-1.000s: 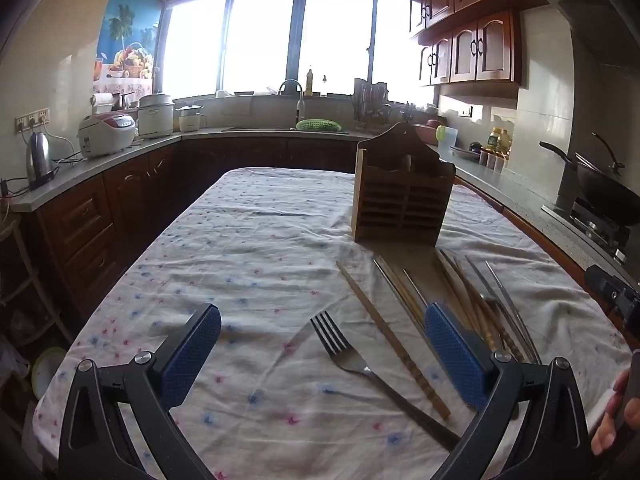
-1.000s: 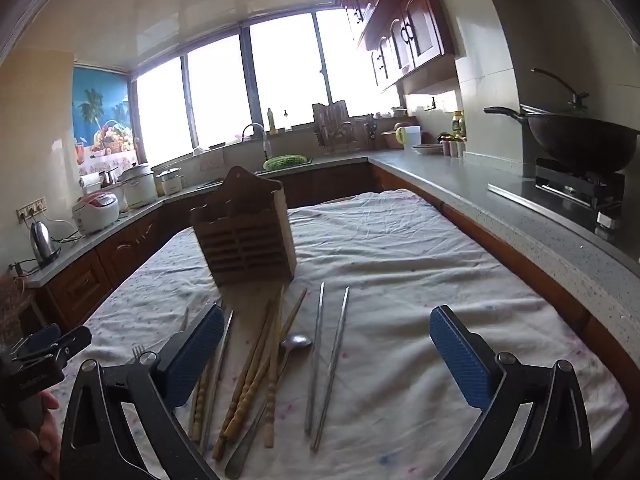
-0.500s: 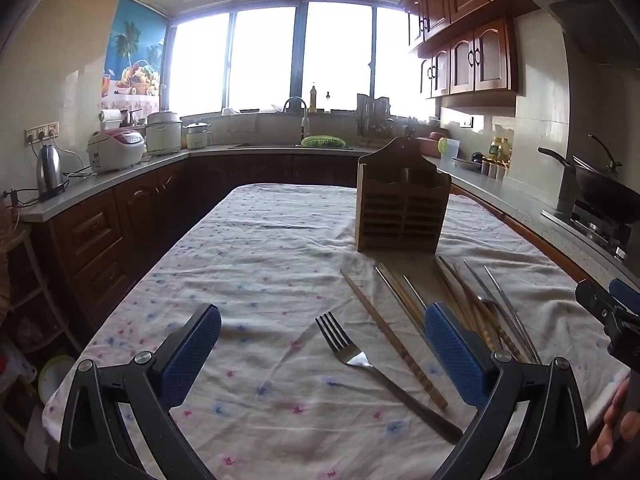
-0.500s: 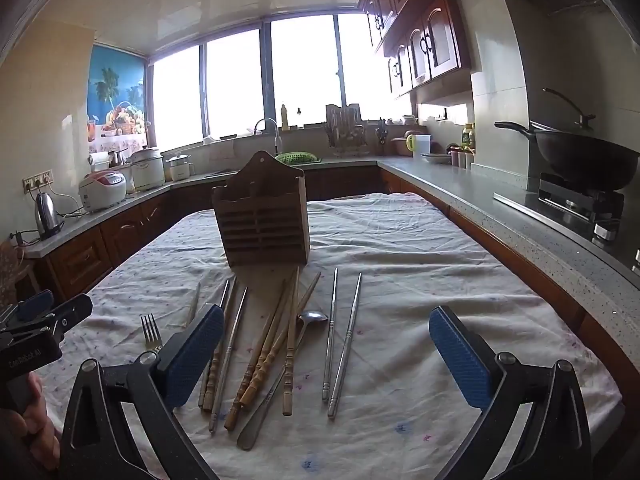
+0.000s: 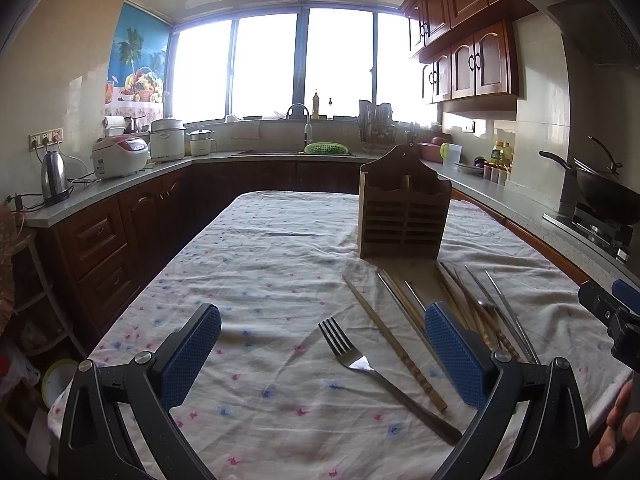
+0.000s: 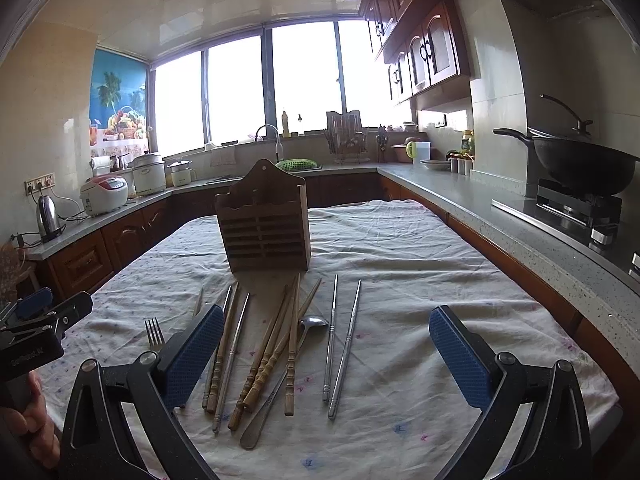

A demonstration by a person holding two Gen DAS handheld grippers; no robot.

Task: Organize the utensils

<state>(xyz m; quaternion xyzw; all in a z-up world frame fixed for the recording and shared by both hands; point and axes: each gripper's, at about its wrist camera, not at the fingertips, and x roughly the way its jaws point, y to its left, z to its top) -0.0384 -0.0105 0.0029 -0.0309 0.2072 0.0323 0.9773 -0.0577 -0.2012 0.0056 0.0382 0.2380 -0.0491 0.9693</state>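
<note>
Cloth-covered counter (image 5: pixel 280 280) lay below both tools, left tool (image 5: pixel 320 360) and right tool (image 6: pixel 326 354), each wide open, empty, level; since earlier they had drawn back from the wooden holder (image 6: pixel 264 228).

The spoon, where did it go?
In the right wrist view the spoon lies on the tablecloth among the wooden chopsticks, left of the metal chopsticks and in front of the wooden holder.

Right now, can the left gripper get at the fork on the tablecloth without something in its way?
Probably yes. The left gripper is open and holds nothing, and the fork lies alone on the tablecloth between its fingers. The nearest wooden chopstick lies beside the fork, apart from it.
</note>
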